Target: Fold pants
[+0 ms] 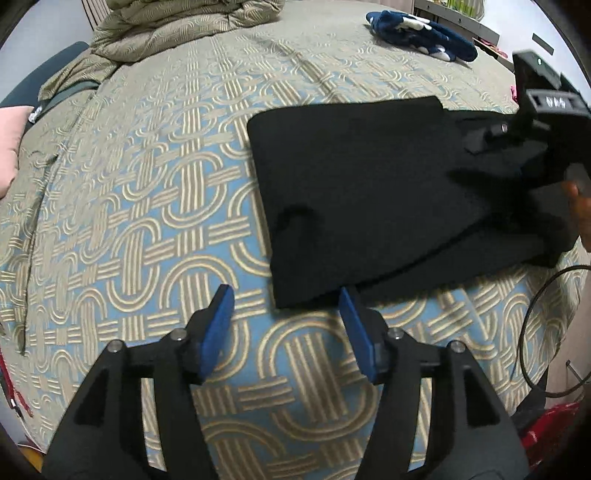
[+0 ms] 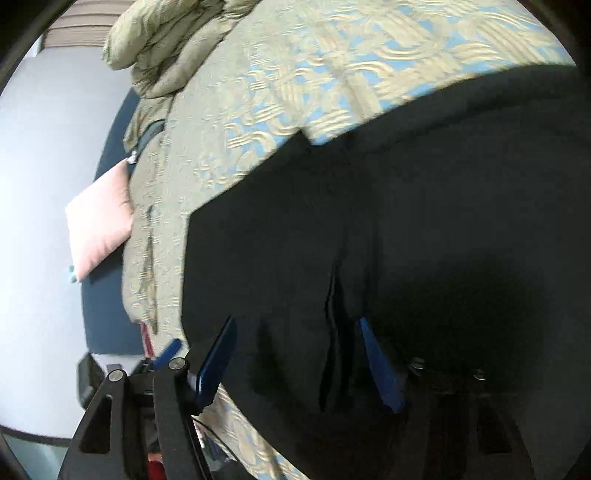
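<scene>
The black pants [image 1: 369, 192] lie folded flat on the patterned bedspread [image 1: 147, 206]. My left gripper [image 1: 286, 299] is open, its blue pads just short of the near corner of the pants, holding nothing. My right gripper [image 2: 297, 328] is open low over the pants [image 2: 406, 240], its blue pads either side of a dark fold, nothing clamped. The right gripper's black body also shows in the left wrist view [image 1: 543, 122] over the far right end of the pants.
A rumpled quilt [image 1: 177, 26] is piled at the far end of the bed. A navy and white garment [image 1: 421, 33] lies at the far right. A pink pillow [image 2: 99, 218] sits beside the bed's edge. A black cable [image 1: 532, 325] hangs at the right.
</scene>
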### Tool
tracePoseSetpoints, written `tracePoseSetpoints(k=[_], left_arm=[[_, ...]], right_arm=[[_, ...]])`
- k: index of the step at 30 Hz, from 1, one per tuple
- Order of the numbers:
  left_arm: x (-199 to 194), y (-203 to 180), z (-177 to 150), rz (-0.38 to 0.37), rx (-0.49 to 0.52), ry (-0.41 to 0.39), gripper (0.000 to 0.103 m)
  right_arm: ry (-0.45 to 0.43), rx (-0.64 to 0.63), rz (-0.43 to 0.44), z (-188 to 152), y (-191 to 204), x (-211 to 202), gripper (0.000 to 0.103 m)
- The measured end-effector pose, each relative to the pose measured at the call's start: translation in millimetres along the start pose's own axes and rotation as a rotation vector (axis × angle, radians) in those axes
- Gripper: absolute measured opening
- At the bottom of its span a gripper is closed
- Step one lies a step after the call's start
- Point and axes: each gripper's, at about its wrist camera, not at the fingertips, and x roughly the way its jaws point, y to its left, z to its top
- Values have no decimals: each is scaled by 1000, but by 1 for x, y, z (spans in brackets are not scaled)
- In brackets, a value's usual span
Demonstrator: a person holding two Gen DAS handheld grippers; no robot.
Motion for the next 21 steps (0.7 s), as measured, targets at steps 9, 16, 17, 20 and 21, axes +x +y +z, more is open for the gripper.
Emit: tracePoseSetpoints(k=[9, 16, 17, 20, 21], left_arm=[[7, 4, 3, -49, -41, -5, 60], [10, 2, 4, -57, -43, -13, 61], [11, 0, 3, -52, -41, -12, 61], [11, -3, 3, -53, -36, -11, 61], [11, -3, 3, -50, -35, -11, 61]], right_arm=[[-91, -165, -108, -17, 52, -19, 8], [-252, -260, -189, -27, 66, -83, 8], [-249, -260, -220, -29, 59, -82, 8], [-180, -209, -349, -32, 23, -62, 10], [-148, -181, -367, -33, 10, -54, 11]])
